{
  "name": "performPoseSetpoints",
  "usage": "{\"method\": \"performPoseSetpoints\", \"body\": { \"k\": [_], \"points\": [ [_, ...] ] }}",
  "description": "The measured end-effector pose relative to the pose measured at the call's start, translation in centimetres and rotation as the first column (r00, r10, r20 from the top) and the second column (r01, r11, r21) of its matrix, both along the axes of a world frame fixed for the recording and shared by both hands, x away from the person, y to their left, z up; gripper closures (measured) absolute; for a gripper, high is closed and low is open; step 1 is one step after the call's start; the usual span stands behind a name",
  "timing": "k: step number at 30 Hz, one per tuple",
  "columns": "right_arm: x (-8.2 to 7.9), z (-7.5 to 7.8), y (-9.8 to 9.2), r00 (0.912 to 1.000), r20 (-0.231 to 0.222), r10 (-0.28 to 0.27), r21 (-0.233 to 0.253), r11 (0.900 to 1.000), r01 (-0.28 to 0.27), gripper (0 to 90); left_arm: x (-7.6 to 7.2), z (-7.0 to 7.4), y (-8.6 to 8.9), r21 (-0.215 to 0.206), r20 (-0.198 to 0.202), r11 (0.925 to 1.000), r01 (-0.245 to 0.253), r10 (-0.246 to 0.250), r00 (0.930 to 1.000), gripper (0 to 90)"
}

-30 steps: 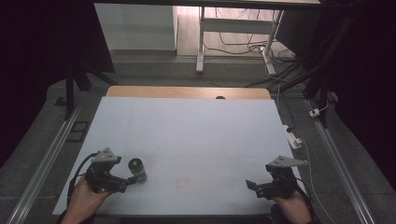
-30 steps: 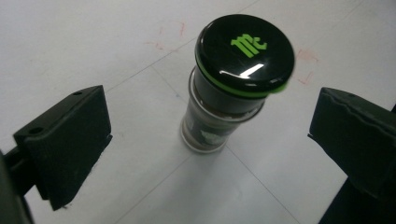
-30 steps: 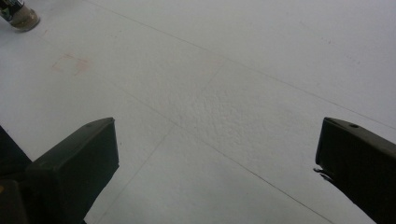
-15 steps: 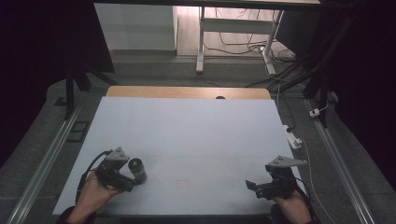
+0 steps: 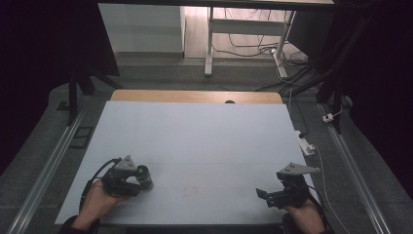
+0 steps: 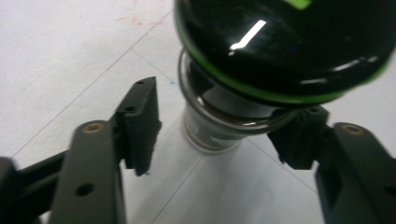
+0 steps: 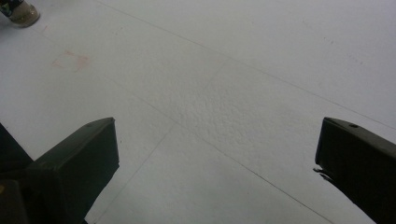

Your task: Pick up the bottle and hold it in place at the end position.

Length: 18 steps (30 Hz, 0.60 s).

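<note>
Small glass jar (image 6: 219, 126) with a glossy black, green-rimmed cap (image 6: 285, 42), standing upright on the white table (image 5: 204, 141) near its front left corner; in the high view the jar (image 5: 144, 176) sits just ahead of the left gripper (image 5: 130, 181). Compared with one second ago, when the left gripper lay well short of the jar, and half a second ago, when it had drawn close, the gripper has now advanced so that its jaws stand on either side of the jar. In the left gripper view the jaws are parted: the left one is apart from the glass, the right one lies at or just behind the jar's shoulder, and contact there cannot be settled. The approach thus appears complete and the closing step not yet made. The right gripper (image 5: 272, 196) rests near the front right corner, unmoved over the same interval, jaws spread wide over bare table with nothing between them. No brand, label or legible writing is visible on jar or cap; faint red marks (image 7: 70, 60) on the table form no readable text.
</note>
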State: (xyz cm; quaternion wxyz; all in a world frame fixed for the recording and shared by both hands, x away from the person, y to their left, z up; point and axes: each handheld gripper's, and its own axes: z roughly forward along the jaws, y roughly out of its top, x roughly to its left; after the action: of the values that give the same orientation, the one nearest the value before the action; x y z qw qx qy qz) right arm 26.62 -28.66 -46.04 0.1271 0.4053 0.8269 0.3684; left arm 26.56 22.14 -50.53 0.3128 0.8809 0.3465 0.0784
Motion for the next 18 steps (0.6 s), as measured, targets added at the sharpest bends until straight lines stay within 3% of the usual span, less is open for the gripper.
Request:
{"method": "performPoseSetpoints", "body": {
  "k": [4, 14, 18],
  "points": [
    [0.01, -0.01, 0.01, 1.0000, -0.001, 0.000, -0.001, 1.000, 0.000, 0.0, -0.01, 0.02, -0.34, 0.002, 0.002, 0.9994, 0.034, -0.034, 0.9994, 51.2],
    [-0.01, 0.00, 0.00, 1.0000, 0.001, 0.000, 0.000, 1.000, 0.000, 0.0, 0.03, 0.34, -0.66, 0.031, 0.009, 0.9992, 0.025, -0.025, 0.9996, 53.6],
    [-0.01, 0.00, 0.00, 1.0000, 0.001, 0.000, 0.000, 1.000, 0.000, 0.0, 0.21, 0.67, -0.51, 0.002, 0.011, 0.9998, 0.020, -0.020, 0.9997, 53.6]
  ]
}}
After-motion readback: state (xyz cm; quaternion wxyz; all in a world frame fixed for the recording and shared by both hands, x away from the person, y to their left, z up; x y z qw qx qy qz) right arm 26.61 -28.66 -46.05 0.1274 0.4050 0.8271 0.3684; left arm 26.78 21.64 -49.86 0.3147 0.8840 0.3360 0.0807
